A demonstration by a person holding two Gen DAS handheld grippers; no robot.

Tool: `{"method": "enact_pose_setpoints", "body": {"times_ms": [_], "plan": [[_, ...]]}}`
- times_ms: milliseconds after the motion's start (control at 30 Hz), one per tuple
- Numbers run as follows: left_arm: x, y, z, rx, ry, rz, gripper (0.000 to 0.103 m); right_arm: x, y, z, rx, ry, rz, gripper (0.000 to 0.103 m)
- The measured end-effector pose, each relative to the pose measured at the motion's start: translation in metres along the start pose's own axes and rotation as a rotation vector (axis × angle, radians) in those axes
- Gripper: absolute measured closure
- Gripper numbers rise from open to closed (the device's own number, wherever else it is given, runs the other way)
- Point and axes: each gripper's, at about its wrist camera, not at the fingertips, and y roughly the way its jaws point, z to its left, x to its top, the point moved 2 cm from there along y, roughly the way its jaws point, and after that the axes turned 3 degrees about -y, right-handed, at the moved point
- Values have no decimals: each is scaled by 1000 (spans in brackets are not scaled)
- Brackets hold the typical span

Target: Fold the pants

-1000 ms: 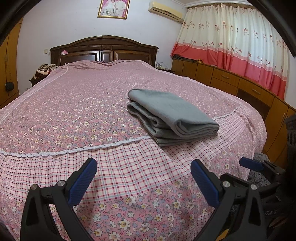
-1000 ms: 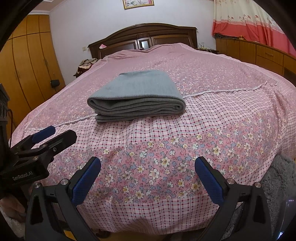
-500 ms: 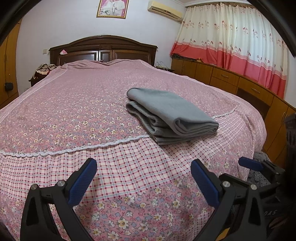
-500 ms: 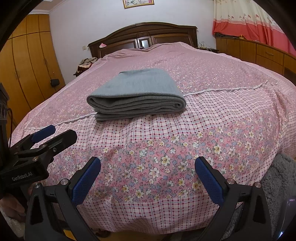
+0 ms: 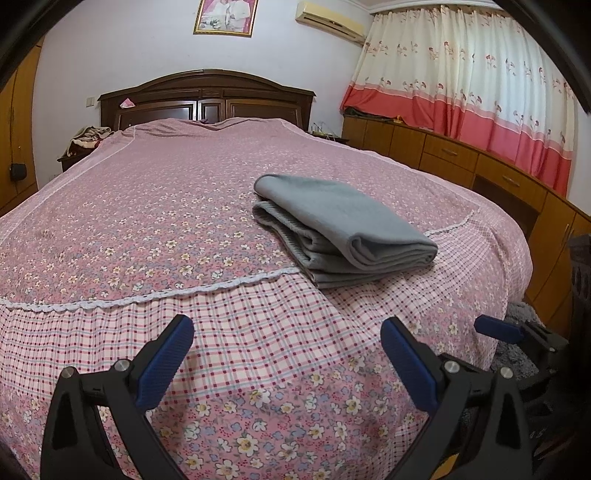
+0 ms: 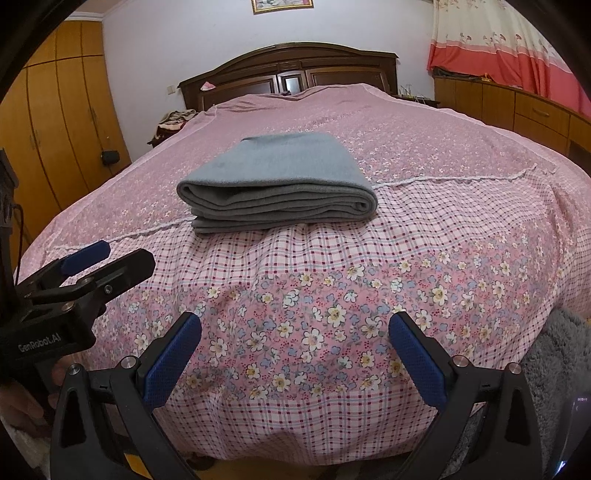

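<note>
home bedroom. large bed (image 5: 155, 221) under a pink floral and checked bedspread, dark carved wooden headboard (image 5: 207, 92) against a white wall. framed picture (image 5: 226, 16) above it, air conditioner (image 5: 330, 18) mounted high. cream and red flowered curtains (image 5: 480, 92) over a run of low wooden cabinets (image 5: 461, 155). tall wooden wardrobe (image 6: 62, 122) at the side.

I saw a bed (image 5: 155, 206) under a pink floral spread, its dark headboard (image 5: 207, 96) against a white wall. Right of the bed ran wooden cabinets (image 5: 461, 158) below red-and-cream curtains (image 5: 472, 85); left stood a yellow wardrobe (image 6: 62, 122).
</note>
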Motion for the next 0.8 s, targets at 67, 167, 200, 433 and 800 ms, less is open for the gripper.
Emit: {"method": "enact_pose_setpoints", "body": {"times_ms": [67,167,200,433,800], "plan": [[0,0,0,-2,1,1,0,0,0,-1,0,1,2,0],[0,-1,0,-2,3,1,0,0,1,-1,0,0,6,0],[0,-1,0,-3,5,0,0,-1,1,0,1,-1,7,0],[-1,-1,-1,-6,6,3,0,-2,4,-1,3,2,12,0],[-2,-3,-1,-10,15,3,0,-1,5,-1,5,7,17,0]]}}
